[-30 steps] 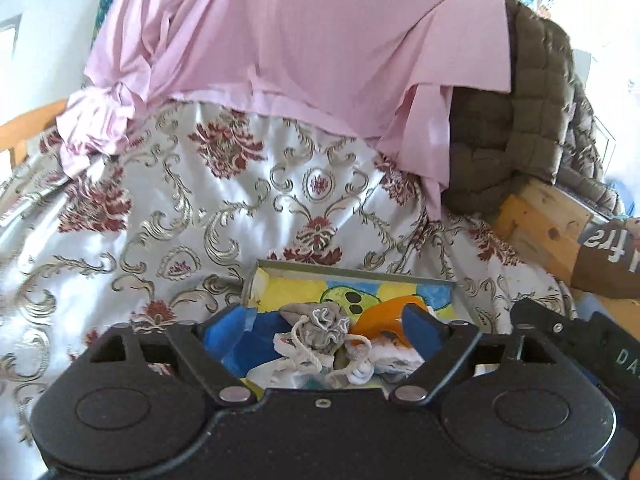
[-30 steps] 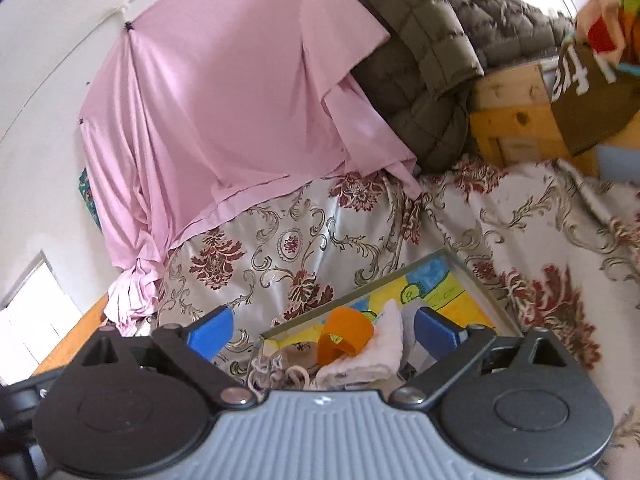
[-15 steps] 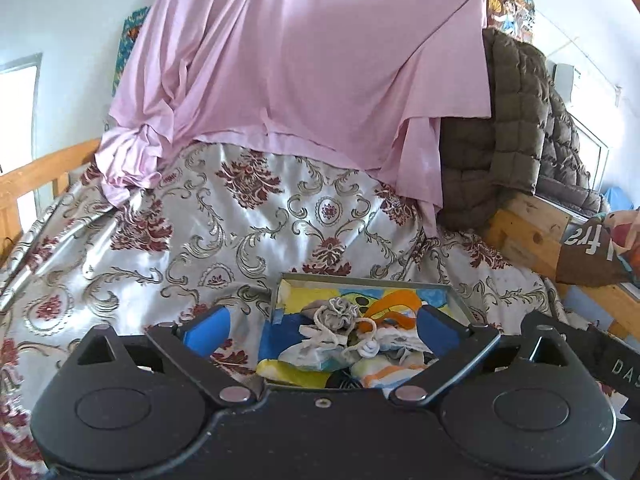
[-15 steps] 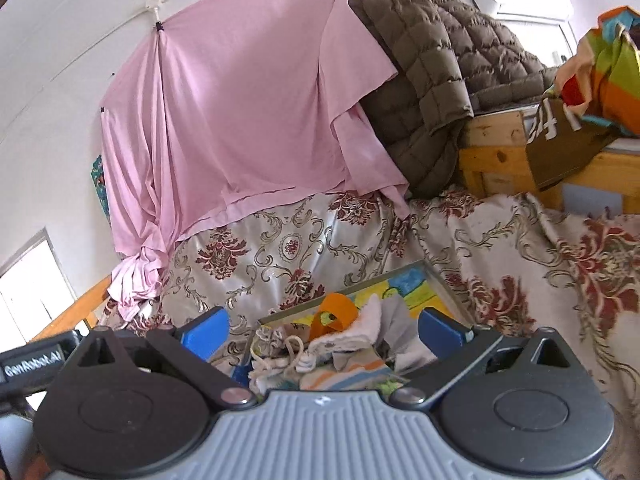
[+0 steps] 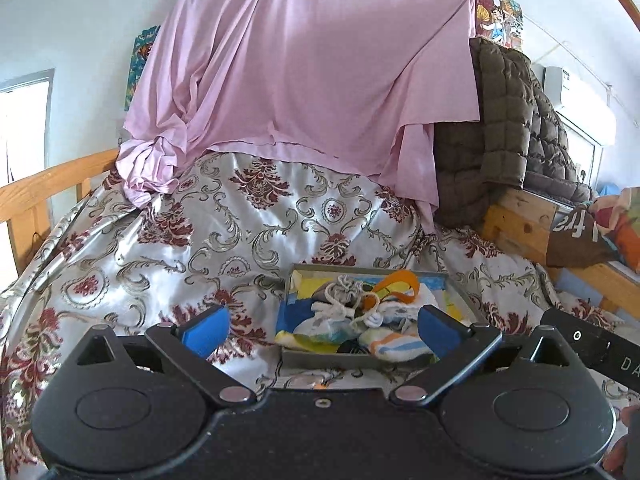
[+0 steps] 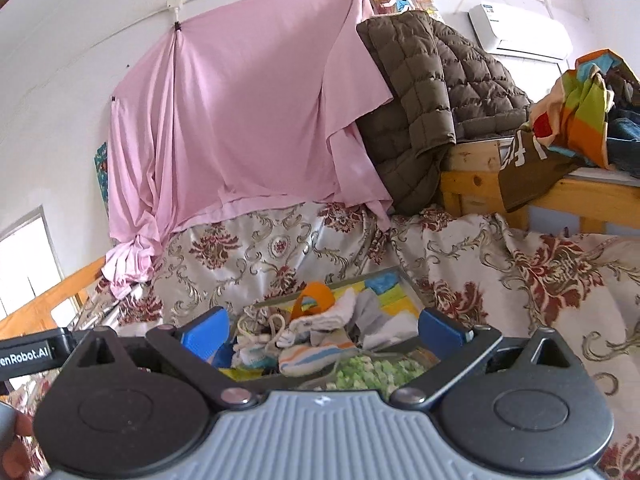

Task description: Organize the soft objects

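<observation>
Lying lengthwise away, tray point(image 5: 366, 361) of socks point(image 5: 394, 346)

Your left wrist view looks along its tongs point(image 5: 322, 330), tipped slightly down, across the bed point(image 5: 168, 240) to the tray point(image 5: 362, 360) close ahead. Your right wrist view faces the same way from the tray's near right corner. Both share the tray point(image 6: 404, 276) and pink sheet point(image 5: 304, 64).
</observation>
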The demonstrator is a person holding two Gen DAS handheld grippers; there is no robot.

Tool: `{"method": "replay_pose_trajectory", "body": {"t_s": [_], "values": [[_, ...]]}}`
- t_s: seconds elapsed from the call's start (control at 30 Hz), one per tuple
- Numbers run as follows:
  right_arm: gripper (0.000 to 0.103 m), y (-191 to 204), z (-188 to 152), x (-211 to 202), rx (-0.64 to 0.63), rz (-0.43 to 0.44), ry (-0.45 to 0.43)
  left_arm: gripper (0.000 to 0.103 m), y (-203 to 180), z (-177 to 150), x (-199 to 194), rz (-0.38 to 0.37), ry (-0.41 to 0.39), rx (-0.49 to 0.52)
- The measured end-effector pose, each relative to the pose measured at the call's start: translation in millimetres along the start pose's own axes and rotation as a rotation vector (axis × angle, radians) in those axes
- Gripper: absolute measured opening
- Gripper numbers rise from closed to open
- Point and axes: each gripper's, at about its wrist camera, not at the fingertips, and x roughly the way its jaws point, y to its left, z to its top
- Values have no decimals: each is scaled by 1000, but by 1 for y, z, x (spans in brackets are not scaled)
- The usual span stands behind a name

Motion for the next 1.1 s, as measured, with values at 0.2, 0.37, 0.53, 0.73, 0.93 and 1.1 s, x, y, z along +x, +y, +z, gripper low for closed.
{"method": "replay_pose_trajectory", "body": {"t_s": [0.2,0.37,0.53,0.73,0.93,1.1], "values": [[103,2,-12,-11,-30,-20,18,101,3,-17,-16,11,-3,-3],[103,4,-19,-23,-44,-23,21,101,7,-30,-26,22,4,-2],[103,6,-28,-34,-66,-34,31,101,11,-39,-35,30,6,-8],[103,11,-34,-47,-89,-46,33,101,17,-49,-46,42,4,-24],[103,15,-41,-56,-110,-59,38,102,22,-56,-55,54,-3,-18],[103,19,-48,-60,-116,-67,60,102,23,-65,-61,76,8,7]]}}
